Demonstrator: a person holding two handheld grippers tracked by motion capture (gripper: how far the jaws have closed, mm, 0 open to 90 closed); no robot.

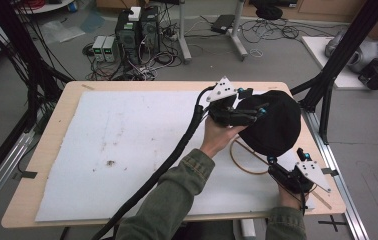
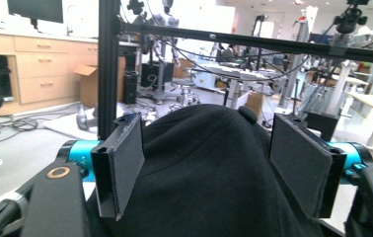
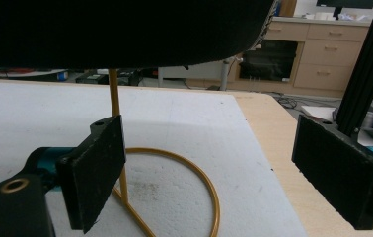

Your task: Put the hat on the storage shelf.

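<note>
If the left gripper (image 1: pixel 251 116) bumps the black hat (image 1: pixel 272 122) too hard, the thin gold stand (image 3: pixel 120 168) under it could tip, and the hat could slide off. The hat sits on top of that stand at the right side of the white mat (image 1: pixel 127 150), held up off the table. Its round top points up and its open rim faces down, so it is wider than it is tall. The left gripper's jaws are wide open, one on each side of the hat. The right gripper (image 1: pixel 283 172) is wide open too, holding nothing, low near the stand's ring.
</note>
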